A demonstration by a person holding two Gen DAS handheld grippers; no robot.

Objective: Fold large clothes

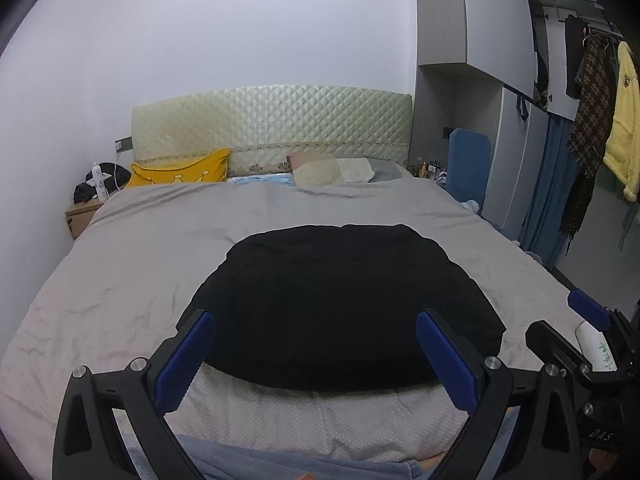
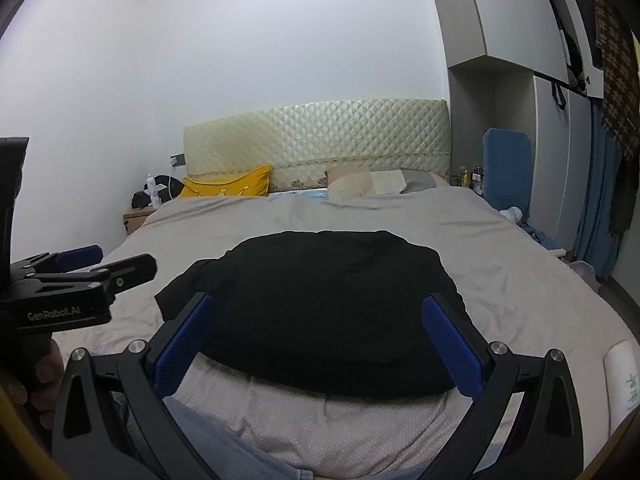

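Note:
A black garment lies folded in a broad rounded shape on the grey bedspread, near the foot of the bed. It also shows in the right wrist view, with a loose flap sticking out at its left side. My left gripper is open and empty, held above the garment's near edge. My right gripper is open and empty too, also above the near edge. Each gripper shows at the side of the other's view: the right one and the left one.
The padded headboard, a yellow pillow and beige pillows are at the far end. A wooden nightstand stands at the left. A blue panel, wardrobe and hanging clothes are on the right. A white packet lies at the bed's right corner.

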